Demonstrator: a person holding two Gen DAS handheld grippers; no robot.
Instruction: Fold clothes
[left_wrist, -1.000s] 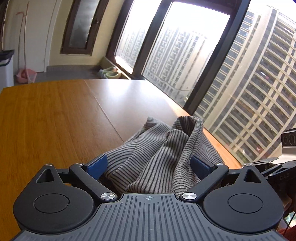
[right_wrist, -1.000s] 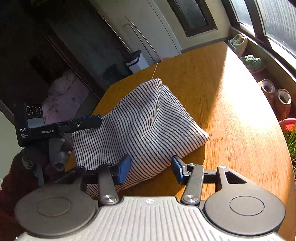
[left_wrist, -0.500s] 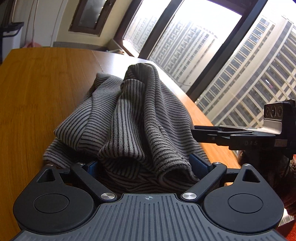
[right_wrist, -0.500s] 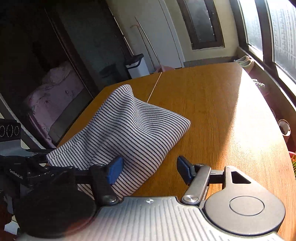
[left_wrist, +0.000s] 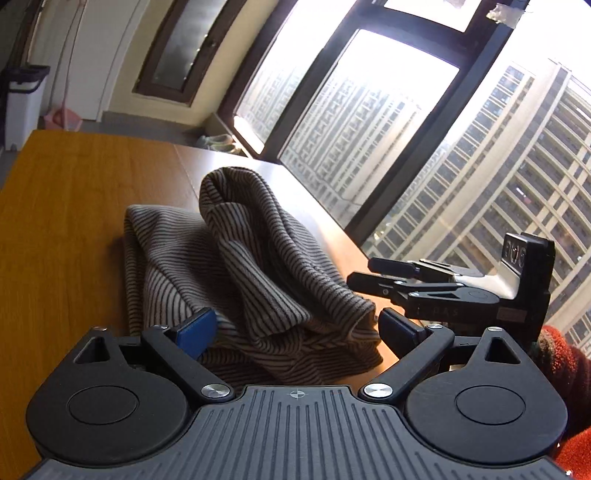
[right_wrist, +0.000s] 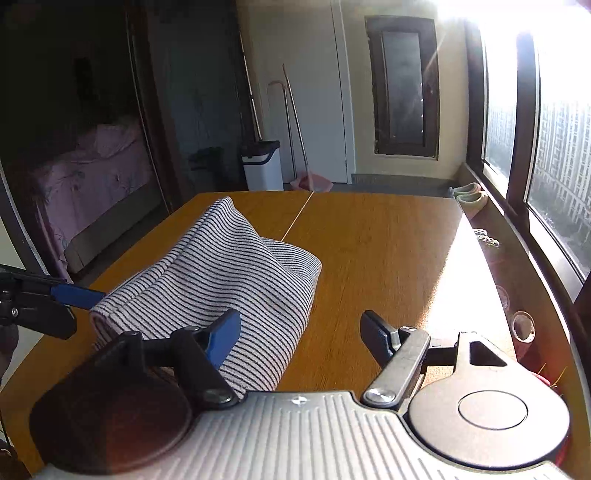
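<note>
A striped knit garment (left_wrist: 236, 273) lies heaped on a wooden table (left_wrist: 66, 221), close to the table's near edge and left of its centre seam as the right wrist camera shows it. It is gray with thin dark stripes, partly folded, with one thick fold standing up in a hump and a loose hem curling toward the near edge.

The left gripper (left_wrist: 295, 328) sits low at that near edge. Its two blue-padded fingers are spread wide, one on either side of the bunched hem, and they pinch nothing. The cloth lies between them without being clamped.

The right gripper (right_wrist: 299, 332) hovers just beside the garment's right side. Its fingers are also spread wide. The left finger pad (right_wrist: 223, 336) overlaps the cloth's edge in the picture, while the other hangs over bare wood. Whether the pad touches the fabric cannot be told.

Tall windows (left_wrist: 351, 122) run along the table's far right side, throwing strong glare over the wood.

Risks, as a judgement: the raised hump looks unstable, so with both grippers open it may slump and undo the fold. If the left fingers close here, they could catch several layers at once and drag the whole pile. The hem near the edge could also slide off the table.
</note>
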